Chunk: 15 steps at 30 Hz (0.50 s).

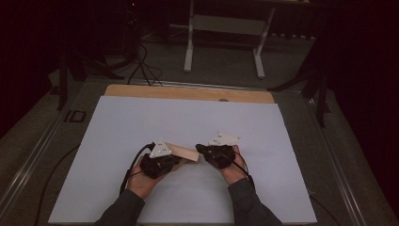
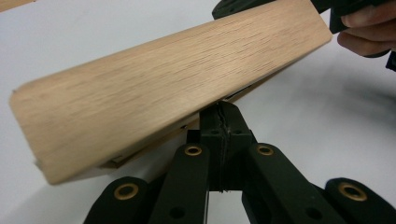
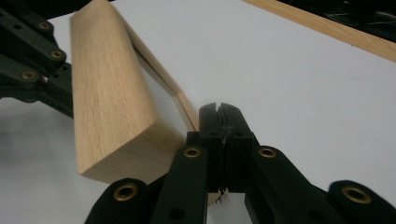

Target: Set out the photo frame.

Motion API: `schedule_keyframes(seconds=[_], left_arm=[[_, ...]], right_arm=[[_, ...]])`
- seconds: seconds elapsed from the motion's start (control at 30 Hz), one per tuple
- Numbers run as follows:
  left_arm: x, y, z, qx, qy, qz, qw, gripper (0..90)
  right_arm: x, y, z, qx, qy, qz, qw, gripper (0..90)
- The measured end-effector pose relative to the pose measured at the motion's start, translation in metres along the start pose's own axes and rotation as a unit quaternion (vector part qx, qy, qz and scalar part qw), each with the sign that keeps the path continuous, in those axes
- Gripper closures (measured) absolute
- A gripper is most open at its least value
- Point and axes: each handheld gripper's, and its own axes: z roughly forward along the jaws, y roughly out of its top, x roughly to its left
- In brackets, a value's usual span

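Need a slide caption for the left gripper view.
Left hand-held gripper shut beneath a tilted wooden block above white table.

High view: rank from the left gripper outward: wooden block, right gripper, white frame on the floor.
1. wooden block: touching the left gripper, just to its right.
2. right gripper: at the block's far end.
3. white frame: on the floor beyond the table.

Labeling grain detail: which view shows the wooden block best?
Left gripper view: the wooden block shows its long face with clear grain, nearly end to end. Right gripper view shows it foreshortened, end-on. High view shows a small, dim sliver between the two tongs.
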Motion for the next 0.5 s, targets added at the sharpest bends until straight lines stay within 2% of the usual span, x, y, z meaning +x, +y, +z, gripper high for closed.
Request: schedule_keyframes(seconds=[0.5], left_arm=[[0.0007, -0.0001, 0.0048, 0.005, 0.001, -0.001, 1.0000, 89.5]], right_arm=[[0.0073, -0.0007, -0.0019, 0.003, 0.007, -0.015, 0.9999, 88.5]])
